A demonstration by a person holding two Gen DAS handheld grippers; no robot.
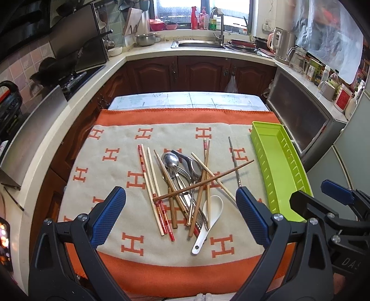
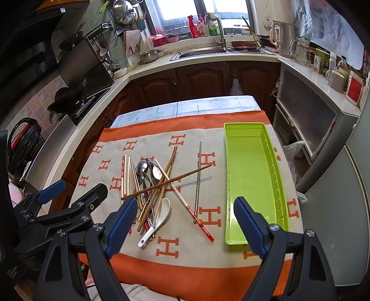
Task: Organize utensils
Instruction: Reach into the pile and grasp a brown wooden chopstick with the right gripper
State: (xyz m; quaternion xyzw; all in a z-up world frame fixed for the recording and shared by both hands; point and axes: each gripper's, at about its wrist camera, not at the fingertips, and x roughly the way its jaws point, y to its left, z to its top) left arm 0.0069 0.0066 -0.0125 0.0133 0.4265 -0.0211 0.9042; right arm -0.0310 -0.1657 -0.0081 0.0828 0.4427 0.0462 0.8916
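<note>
Green tray (image 2: 252, 171) beside piled chopsticks (image 1: 182, 187); both grippers' jaws apart, holding nothing

Bright window (image 1: 203, 11) above sink (image 1: 198, 44), dark wood cabinets (image 1: 196, 74).

Messy pile of chopsticks (image 1: 203, 180), metal spoons (image 1: 171, 159) and a white ceramic spoon (image 1: 208, 222) mid-table; empty lime-green tray (image 2: 252, 185) lies lengthwise on the right.
</note>
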